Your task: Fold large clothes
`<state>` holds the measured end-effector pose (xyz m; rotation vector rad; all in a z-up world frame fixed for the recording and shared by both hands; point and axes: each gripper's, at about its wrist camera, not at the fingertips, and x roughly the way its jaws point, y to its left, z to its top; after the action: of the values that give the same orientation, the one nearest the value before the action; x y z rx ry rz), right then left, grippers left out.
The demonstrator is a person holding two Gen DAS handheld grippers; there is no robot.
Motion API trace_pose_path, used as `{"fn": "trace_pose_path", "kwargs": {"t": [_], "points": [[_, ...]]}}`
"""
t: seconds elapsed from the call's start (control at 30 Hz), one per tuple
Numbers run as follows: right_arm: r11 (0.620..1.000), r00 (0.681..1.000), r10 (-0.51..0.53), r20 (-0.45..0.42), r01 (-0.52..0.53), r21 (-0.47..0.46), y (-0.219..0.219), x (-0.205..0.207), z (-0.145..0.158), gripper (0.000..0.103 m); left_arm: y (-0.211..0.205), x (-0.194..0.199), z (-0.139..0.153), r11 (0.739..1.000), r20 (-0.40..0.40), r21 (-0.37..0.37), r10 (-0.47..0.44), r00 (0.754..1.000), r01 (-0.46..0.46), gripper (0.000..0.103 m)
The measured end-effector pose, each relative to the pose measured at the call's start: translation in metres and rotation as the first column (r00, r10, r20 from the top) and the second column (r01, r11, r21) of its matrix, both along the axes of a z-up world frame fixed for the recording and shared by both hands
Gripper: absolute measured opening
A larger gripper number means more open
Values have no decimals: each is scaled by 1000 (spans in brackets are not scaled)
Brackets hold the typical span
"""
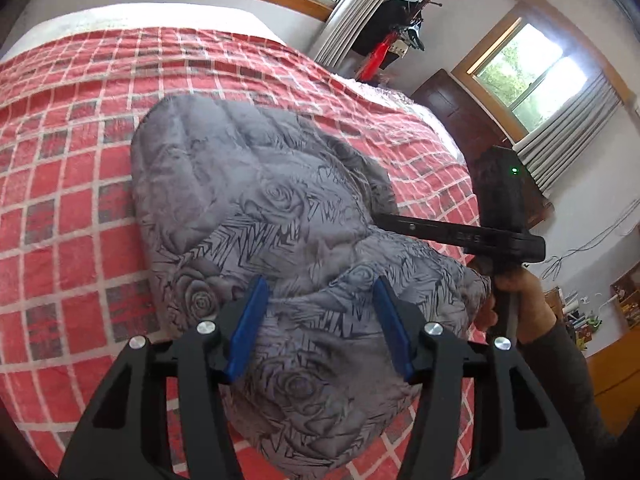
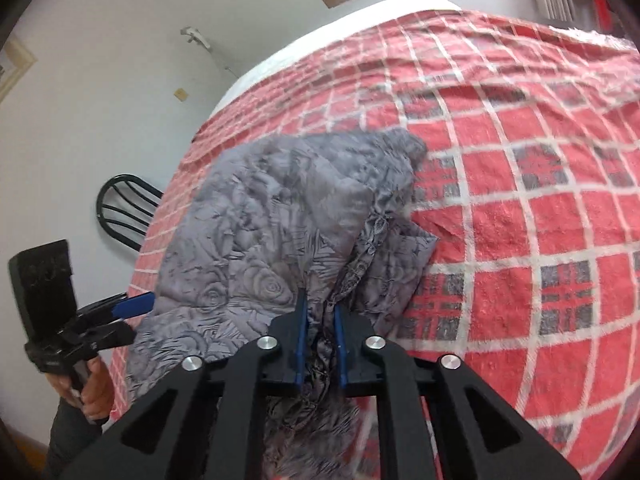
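Blue pads of my left tongs stand half open, a wide bulge of the grey rose-print garment filling the space between them; whether they press on it I cannot tell. My right tongs are nearly closed, pinching a bunched fold of the garment. It lies crumpled near the bed's close edge on a red checked cover. Bare cover stretches far beyond. A chair stands beside the bed.

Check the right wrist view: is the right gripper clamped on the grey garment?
Yes, the right gripper has its blue pads pressed close on a bunched edge of the grey garment.
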<state>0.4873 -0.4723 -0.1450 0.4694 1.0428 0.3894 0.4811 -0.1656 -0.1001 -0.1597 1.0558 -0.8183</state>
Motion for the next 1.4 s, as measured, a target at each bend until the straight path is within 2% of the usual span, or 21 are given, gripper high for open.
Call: {"fn": "trace_pose_path", "kwargs": {"t": [0.1, 0.13, 0.17, 0.2, 0.23, 0.3, 0.43, 0.47, 0.5, 0.53, 0.63, 0.8, 0.87, 0.97, 1.03, 1.13, 1.2, 1.23, 1.27, 1.3, 1.4], "points": [[999, 1000, -19, 2, 19, 45, -7, -14, 11, 28, -1, 1, 1, 1000, -4, 30, -6, 1000, 6, 54], [997, 1000, -22, -1, 22, 71, -10, -21, 16, 40, 1, 0, 3, 999, 0, 35, -6, 1000, 6, 54], [992, 1000, -24, -3, 24, 122, -15, -33, 24, 47, 2, 0, 4, 999, 0, 36, -5, 1000, 5, 54], [986, 1000, -23, -1, 23, 163, -18, -44, 32, 63, 5, 1, 4, 999, 0, 35, -2, 1000, 2, 55], [983, 1000, -22, 1, 21, 180, -18, -53, 39, 71, 6, 0, 4, 999, -2, 36, 2, 1000, -2, 55], [981, 1000, 17, 12, -19, 195, -12, -72, 51, 72, 8, 0, 1, 999, -7, 39, 10, 1000, -10, 55], [983, 997, 78, 20, -80, 165, 6, -89, 60, 70, 9, -1, 4, 999, -11, 35, 24, 1000, -23, 54], [984, 995, 95, 11, -95, 149, 12, -90, 57, 56, 10, -1, 7, 999, -12, 32, 25, 1000, -25, 54], [984, 993, 121, -12, -118, 137, 17, -89, 53, 24, 11, -1, 11, 999, -8, 30, 26, 1000, -26, 54], [989, 993, 118, -16, -116, 96, 22, -88, 53, 15, 13, -1, 17, 999, 6, 30, 31, 999, -31, 54], [992, 993, 114, 13, -115, 55, 22, -96, 57, 10, 19, 0, 32, 998, 37, 34, 52, 998, -53, 54], [994, 995, 99, -10, -99, 36, 12, -104, 35, 8, 18, 21, 33, 995, 41, 62, 75, 996, -77, 54], [996, 995, 91, -36, -92, -4, 13, -101, 13, 8, 14, 30, 23, 994, 26, 76, 76, 997, -78, 54], [997, 995, 81, -63, -79, 25, 12, -95, -16, 8, 6, 43, 5, 993, 7, 90, 72, 997, -72, 55], [997, 995, 77, -61, -76, 29, 12, -92, -22, 7, 4, 49, -5, 993, -3, 91, 78, 997, -78, 56], [995, 993, 104, -58, -104, 4, 16, -93, -10, 11, 2, 55, -14, 990, -13, 113, 89, 996, -87, 57], [994, 993, 110, -50, -110, 8, 12, -97, 8, 27, 6, 54, -8, 990, -9, 106, 93, 996, -92, 54], [995, 995, 97, -14, -97, 10, 6, -101, 26, 46, 13, 52, -1, 992, 1, 80, 94, 996, -94, 54], [997, 996, 79, 30, -79, -9, 2, -104, 44, 52, 17, 48, 6, 994, 16, 55, 95, 995, -96, 54], [997, 995, 72, 68, -69, -36, 2, -105, 60, 54, 20, 44, 11, 994, 29, 44, 97, 995, -99, 54], [996, 993, 46, 106, -38, -77, 6, -89, 83, 55, 21, 39, 22, 995, 68, 39, 92, 993, -95, 54]]}}
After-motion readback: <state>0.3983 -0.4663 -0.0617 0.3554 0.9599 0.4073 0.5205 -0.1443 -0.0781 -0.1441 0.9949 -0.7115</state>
